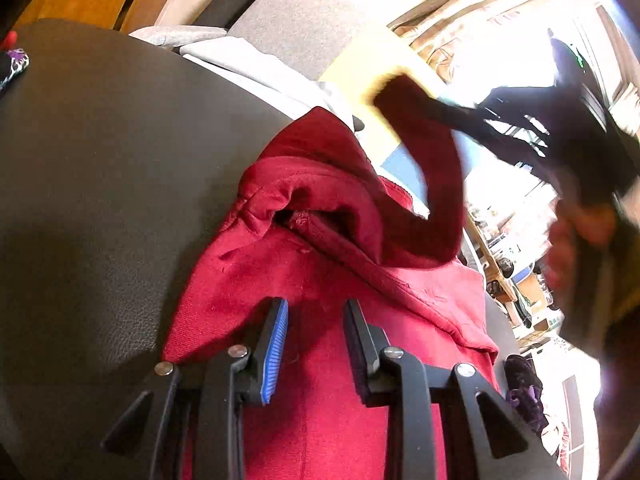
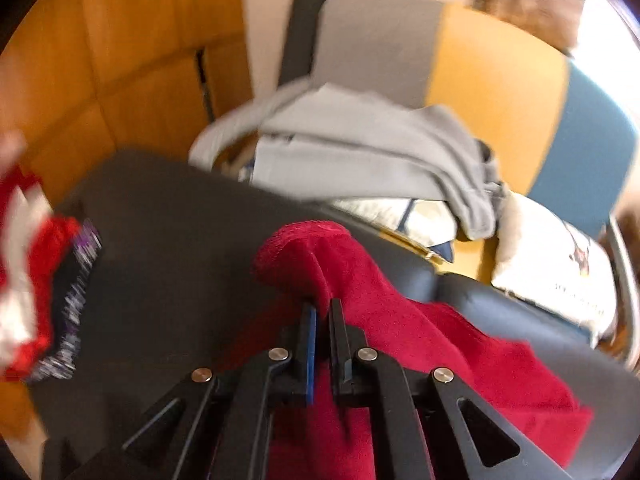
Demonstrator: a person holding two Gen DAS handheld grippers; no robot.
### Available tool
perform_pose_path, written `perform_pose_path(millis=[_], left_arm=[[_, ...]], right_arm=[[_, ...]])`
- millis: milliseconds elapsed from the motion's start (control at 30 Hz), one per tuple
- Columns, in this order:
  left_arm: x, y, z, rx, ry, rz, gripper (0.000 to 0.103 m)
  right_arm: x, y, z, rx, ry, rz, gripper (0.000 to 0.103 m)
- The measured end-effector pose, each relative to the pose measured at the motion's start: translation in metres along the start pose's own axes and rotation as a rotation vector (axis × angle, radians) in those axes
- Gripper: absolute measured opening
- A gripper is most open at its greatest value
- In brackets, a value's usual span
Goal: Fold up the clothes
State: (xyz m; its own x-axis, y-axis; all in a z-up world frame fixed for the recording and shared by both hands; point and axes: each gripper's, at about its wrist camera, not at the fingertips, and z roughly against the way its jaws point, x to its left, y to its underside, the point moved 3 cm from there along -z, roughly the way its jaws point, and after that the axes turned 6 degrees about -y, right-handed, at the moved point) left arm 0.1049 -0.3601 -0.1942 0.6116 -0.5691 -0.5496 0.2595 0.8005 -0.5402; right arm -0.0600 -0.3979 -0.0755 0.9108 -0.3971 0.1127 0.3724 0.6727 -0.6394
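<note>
Pictured: red garment (image 1: pixel 332 312) spread on dark tabletop (image 1: pixel 100 168), long axis running from near edge toward far right. Left tongs (image 1: pixel 316 340) held well open above the near red cloth, blue-padded fingers (image 1: pixel 274 344) apart, gripping nothing. Right tongs (image 2: pixel 323 312) nearly closed, pinching a bunched red fold (image 2: pixel 312 256) of the garment. Seen from left view, right tongs (image 1: pixel 460 110) raised far right, drawing one strip of the cloth up off the tabletop; person's hand (image 1: pixel 580 236) blurred behind. Rest of garment rumpled, with a puckered roll at middle. Grey clothes (image 2: pixel 360 148) heaped on a seat beyond the far edge; red, white and purple fabric (image 2: pixel 44 288) lying at far left. Lifted end nearer the right hand, flat body directly beneath the left. Judged mid-fold, stage unclear.
</note>
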Motion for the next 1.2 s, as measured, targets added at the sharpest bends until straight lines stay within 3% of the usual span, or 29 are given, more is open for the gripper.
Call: perform_pose_path(millis=[200,333,467,500,600,733,900,967,1000,1033,1133,1200], left_arm=[[-0.002,0.002,-0.004,0.002,-0.006,-0.004,0.028],[-0.003,0.002,-0.007,0.003,-0.011,-0.005,0.028],[-0.003,0.003,-0.011,0.005,-0.015,-0.008,0.028],[-0.003,0.003,-0.01,0.005,-0.016,-0.008,0.028],[-0.002,0.003,-0.01,0.005,-0.017,-0.008,0.028],[-0.004,0.003,-0.003,0.006,-0.015,-0.005,0.028],[-0.005,0.004,0.004,0.009,-0.008,0.002,0.028],[0.005,0.001,0.009,0.029,0.009,0.037,0.028],[0.007,-0.003,0.006,0.042,0.024,0.063,0.029],[0.01,-0.007,0.004,0.055,0.038,0.09,0.029],[0.016,-0.018,-0.004,0.093,0.082,0.169,0.031],[0.021,-0.026,-0.009,0.119,0.111,0.222,0.032]], right_arm=[[-0.099,0.072,0.096,-0.218,-0.073,-0.368,0.005],[-0.145,0.149,0.109,-0.227,-0.089,-0.565,0.005],[-0.179,0.213,0.102,-0.255,-0.213,-0.754,0.011],[-0.185,0.228,0.1,-0.262,-0.245,-0.805,0.015],[-0.193,0.251,0.102,-0.302,-0.313,-0.882,0.053],[-0.198,0.26,0.11,-0.361,-0.405,-0.933,0.066],[-0.21,0.246,0.105,-0.366,-0.352,-0.939,0.066],[-0.213,0.242,0.093,-0.312,-0.309,-0.958,0.051],[-0.215,0.241,0.088,-0.3,-0.291,-0.966,0.024],[-0.213,0.239,0.085,-0.279,-0.272,-0.962,0.01],[-0.207,0.232,0.084,-0.248,-0.24,-0.914,0.01],[-0.2,0.217,0.092,-0.232,-0.203,-0.818,0.01]])
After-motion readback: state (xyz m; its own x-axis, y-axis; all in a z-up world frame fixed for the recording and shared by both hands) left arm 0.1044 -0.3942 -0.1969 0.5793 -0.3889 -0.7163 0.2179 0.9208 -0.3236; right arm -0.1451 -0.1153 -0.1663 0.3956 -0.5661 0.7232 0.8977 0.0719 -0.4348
